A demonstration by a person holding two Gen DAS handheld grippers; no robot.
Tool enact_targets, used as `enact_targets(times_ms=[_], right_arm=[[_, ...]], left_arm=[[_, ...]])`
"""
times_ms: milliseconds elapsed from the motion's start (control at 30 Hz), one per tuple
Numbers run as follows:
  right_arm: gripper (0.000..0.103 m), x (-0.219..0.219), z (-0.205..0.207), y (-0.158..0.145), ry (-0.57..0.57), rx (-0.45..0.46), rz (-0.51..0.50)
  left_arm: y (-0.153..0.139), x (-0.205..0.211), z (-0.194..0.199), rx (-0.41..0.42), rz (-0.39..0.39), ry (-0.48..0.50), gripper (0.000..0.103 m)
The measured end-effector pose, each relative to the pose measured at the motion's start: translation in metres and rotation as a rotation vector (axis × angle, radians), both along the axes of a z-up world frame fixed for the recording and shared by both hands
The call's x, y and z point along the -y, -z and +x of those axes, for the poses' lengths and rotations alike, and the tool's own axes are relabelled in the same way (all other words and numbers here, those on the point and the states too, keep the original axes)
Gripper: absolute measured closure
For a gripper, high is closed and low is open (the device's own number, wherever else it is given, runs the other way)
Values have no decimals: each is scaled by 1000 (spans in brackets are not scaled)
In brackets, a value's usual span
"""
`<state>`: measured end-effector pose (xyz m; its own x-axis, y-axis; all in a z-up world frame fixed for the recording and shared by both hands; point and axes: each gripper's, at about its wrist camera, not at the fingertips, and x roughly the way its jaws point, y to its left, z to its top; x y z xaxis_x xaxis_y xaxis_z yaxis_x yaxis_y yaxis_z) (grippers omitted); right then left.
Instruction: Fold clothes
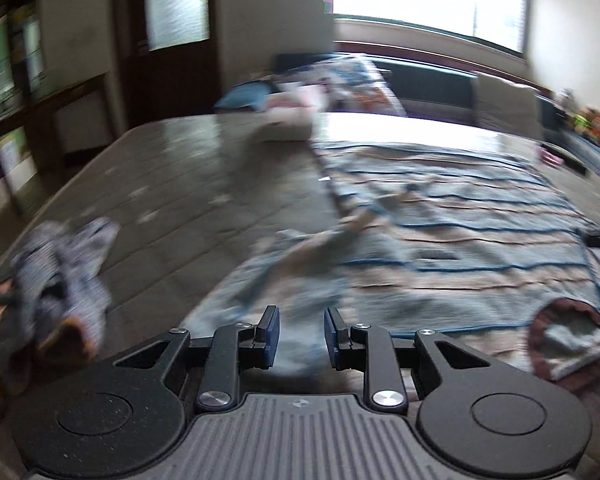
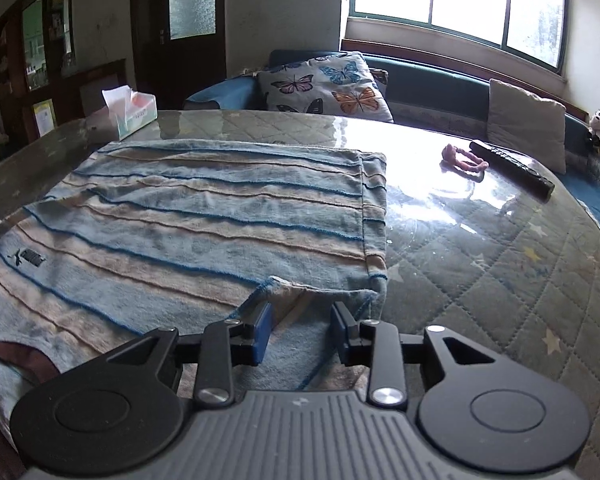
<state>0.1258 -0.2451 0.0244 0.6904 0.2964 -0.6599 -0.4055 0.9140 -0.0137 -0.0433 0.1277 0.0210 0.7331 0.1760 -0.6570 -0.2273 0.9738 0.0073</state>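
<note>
Both your tools stand open and hold nothing, the right tool (image 2: 300,330) over the striped shirt's (image 2: 204,216) folded sleeve on the counter (image 2: 480,248), the left tool (image 1: 302,334) over its other edge.

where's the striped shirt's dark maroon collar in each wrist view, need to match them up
Left wrist view: the maroon collar sits at the lower right, on the striped shirt, right of the left gripper.
Right wrist view: the maroon collar sits at the lower left edge, left of the right gripper.
Shared landmark: the butterfly pillow, blurred in the left view, below the window.
</note>
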Motion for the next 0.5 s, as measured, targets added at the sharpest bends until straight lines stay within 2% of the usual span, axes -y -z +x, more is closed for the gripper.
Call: enact_targets(times_ms=[133, 233, 267, 333, 500], right_arm=[[67, -10, -13, -8, -49, 8, -3], [62, -31, -28, -16, -137, 9, 9], [61, -44, -35, -18, -185, 10, 12], [53, -67, -45, -21, -269, -1, 23], [50, -128, -73, -23, -475, -5, 9]], left_arm=[[6, -22, -8, -30, -17, -111, 76], [11, -33, -13, -48, -44, -157, 75], [11, -36, -14, -48, -54, -165, 75], [11, -39, -16, -43, -77, -178, 73], [10, -48, -21, -25, -146, -197, 73]])
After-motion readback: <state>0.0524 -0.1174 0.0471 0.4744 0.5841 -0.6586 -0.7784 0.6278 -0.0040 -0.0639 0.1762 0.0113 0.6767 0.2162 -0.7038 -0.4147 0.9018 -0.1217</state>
